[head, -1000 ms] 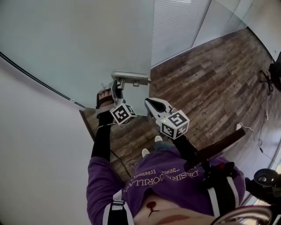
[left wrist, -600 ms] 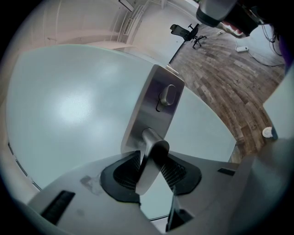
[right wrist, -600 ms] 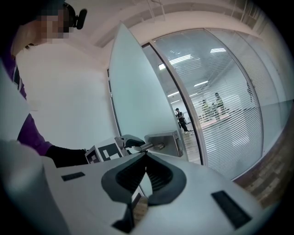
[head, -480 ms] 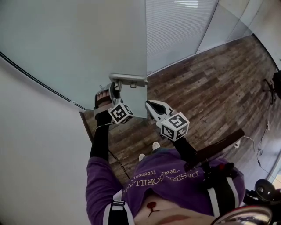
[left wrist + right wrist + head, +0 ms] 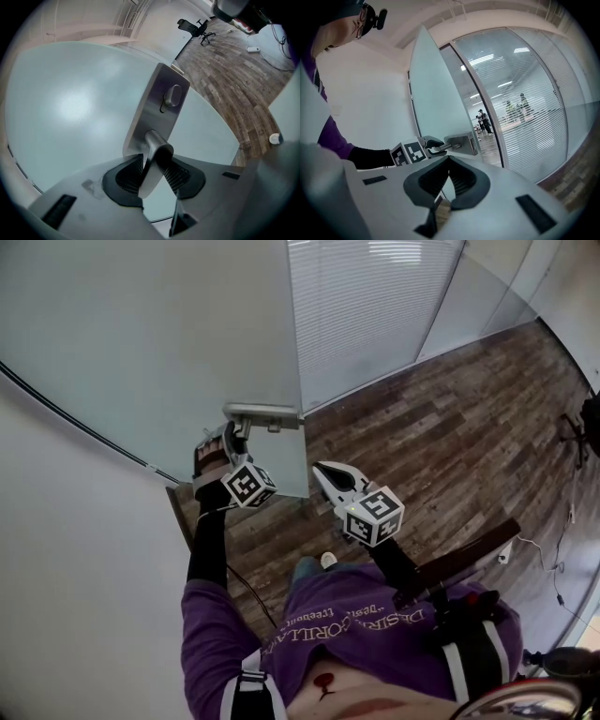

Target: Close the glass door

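- The glass door (image 5: 169,343), a frosted pane, stood ajar at upper left in the head view. Its free edge lay near a glazed wall with blinds (image 5: 366,306), above the wooden floor (image 5: 450,427).
- The left gripper (image 5: 153,174) was clamped on the door handle (image 5: 151,164), a smooth metal lever. The ribbed pads (image 5: 129,174) pressed it from both sides, close to its free end.
- The lever sprang from a metal plate (image 5: 157,101) at the door's edge. The plate carried a small turning knob (image 5: 173,95).
- The right gripper (image 5: 450,177) hung apart from the door, its jaws brought together with nothing between them.
- Handling, as a judgement: the pane would be heavy and rigid, would swing on its hinges and would carry momentum once moving. Its bare surface offers no purchase and its edges are liable to chip. The lever is therefore the proper hold, taken nearer the plate, since polished metal may slide between the pads. A slow finish would avoid a slam.
- Writing: no brand or label showed on the plate, lever or glass. The print on the person's purple shirt (image 5: 356,624) appeared upside down and could not be read reliably. The gripper cubes bore only square markers.
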Motion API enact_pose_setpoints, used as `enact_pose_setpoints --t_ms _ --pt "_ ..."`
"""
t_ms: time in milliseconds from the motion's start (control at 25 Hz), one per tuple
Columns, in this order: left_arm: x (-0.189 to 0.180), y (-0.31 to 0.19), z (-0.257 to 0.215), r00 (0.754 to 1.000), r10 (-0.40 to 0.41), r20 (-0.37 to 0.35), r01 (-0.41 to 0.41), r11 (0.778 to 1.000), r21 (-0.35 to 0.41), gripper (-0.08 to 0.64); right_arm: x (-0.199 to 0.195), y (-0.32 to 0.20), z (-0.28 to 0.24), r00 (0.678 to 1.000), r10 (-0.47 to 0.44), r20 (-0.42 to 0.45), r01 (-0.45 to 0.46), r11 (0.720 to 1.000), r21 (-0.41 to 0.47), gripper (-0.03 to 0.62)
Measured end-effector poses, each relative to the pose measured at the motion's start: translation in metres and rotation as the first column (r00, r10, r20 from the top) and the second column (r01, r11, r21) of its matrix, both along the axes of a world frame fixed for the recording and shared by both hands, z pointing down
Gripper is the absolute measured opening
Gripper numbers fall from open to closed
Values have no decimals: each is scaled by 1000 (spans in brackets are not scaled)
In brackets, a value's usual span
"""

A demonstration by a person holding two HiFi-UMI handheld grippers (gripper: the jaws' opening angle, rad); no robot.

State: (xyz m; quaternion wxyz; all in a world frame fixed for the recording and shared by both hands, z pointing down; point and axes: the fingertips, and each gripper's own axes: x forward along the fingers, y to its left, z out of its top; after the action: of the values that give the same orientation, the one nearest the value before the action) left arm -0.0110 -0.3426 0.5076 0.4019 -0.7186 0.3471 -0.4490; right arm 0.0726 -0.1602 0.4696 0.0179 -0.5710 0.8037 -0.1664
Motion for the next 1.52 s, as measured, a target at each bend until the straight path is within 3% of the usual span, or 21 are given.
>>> enact_pose_setpoints --t_ms 520,1520 --pt "13 -12 -5 1000 -20 0 20 1000 2 124 6 -19 -16 999 39 12 -39 999 28 -3" --pt "65 -70 5 997 59 -41 -60 998 -21 124 4 -80 -9 990 140 12 -140 990 33 -3"
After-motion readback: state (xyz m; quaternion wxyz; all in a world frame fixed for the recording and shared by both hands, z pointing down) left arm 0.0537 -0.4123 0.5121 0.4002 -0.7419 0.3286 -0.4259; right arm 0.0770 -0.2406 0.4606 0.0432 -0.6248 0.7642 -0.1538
